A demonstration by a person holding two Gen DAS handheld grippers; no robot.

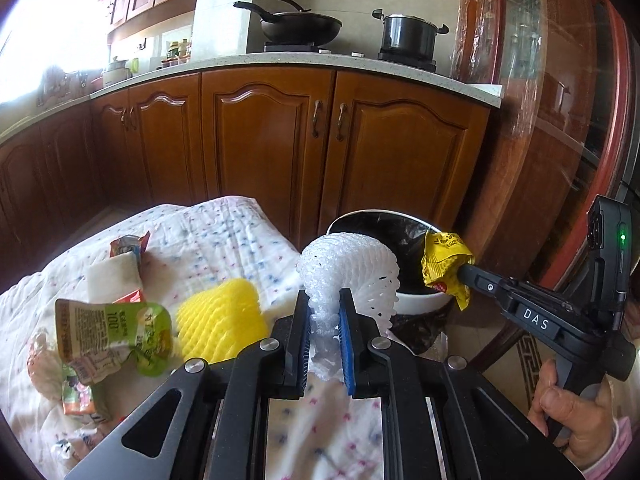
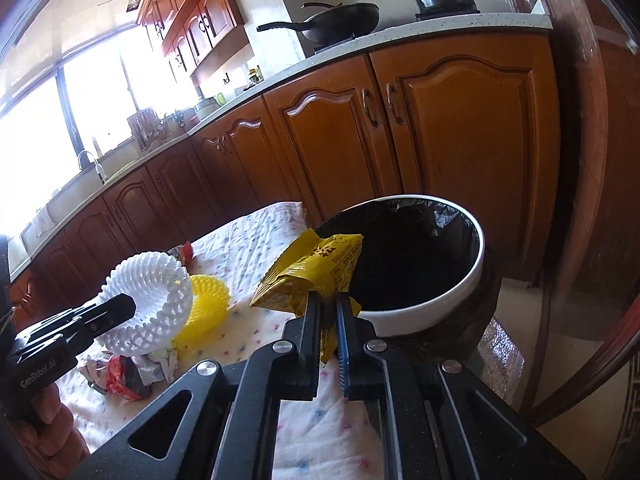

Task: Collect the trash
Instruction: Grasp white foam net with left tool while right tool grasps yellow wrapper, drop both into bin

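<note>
My left gripper point(image 1: 325, 300) is shut on a white foam fruit net point(image 1: 352, 264), held up over the cloth-covered table point(image 1: 224, 232); the same white net point(image 2: 148, 300) shows at the left of the right wrist view. My right gripper point(image 2: 329, 300) is shut on a crumpled yellow wrapper point(image 2: 312, 272), just left of the rim of the white trash bin point(image 2: 440, 304) with its black liner. In the left wrist view the yellow wrapper point(image 1: 444, 264) hangs at the bin's point(image 1: 416, 300) right rim. A yellow foam net point(image 1: 220, 320), a green pouch point(image 1: 116, 328) and other wrappers lie on the cloth.
Wooden kitchen cabinets point(image 1: 272, 140) stand behind the table under a counter with a wok point(image 1: 296, 24) and a pot point(image 1: 408, 36). A dark wooden frame point(image 1: 532, 160) rises at the right. A hand point(image 1: 568, 412) grips the right tool's handle. A red wrapper point(image 2: 124, 380) lies near the table's front.
</note>
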